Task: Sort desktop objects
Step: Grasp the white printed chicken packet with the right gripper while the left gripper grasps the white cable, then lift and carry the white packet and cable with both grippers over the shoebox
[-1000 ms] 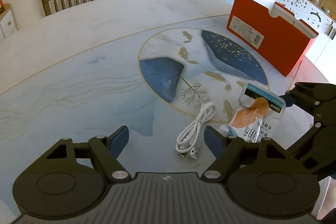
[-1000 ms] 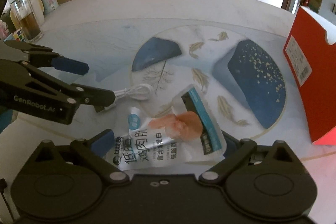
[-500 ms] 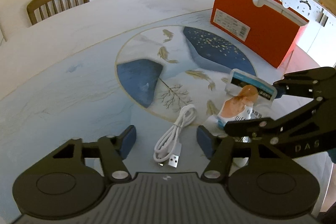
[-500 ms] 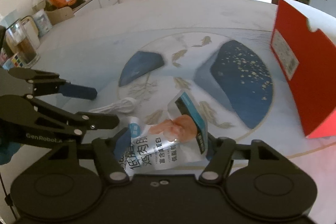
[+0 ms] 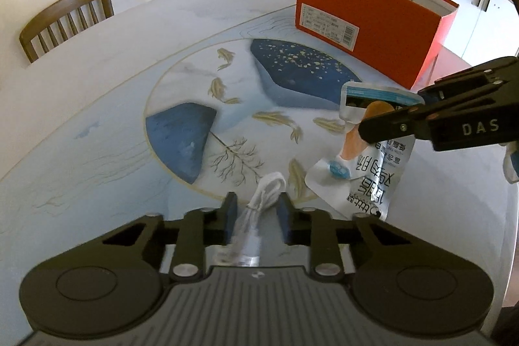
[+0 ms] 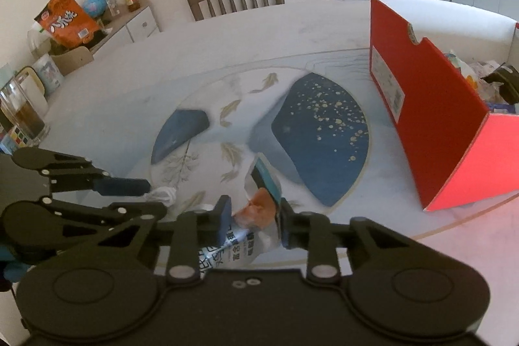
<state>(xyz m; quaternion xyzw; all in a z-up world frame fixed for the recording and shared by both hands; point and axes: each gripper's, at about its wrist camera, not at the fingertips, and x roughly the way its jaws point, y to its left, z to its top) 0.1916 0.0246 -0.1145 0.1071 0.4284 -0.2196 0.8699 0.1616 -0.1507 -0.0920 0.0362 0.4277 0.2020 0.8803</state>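
Patterned table beside red box; left tongs clamped on white cable, right tongs closing, pinching snack pouch.

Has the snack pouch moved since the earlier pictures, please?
Yes. The pouch lay flat beside the cable; now it stands up off the table, raised toward the red box, in the right tool.

I see bright daylight, glare whitening the table toward twelve o'clock, fisheye bending at the edges, blur nearest my lens.
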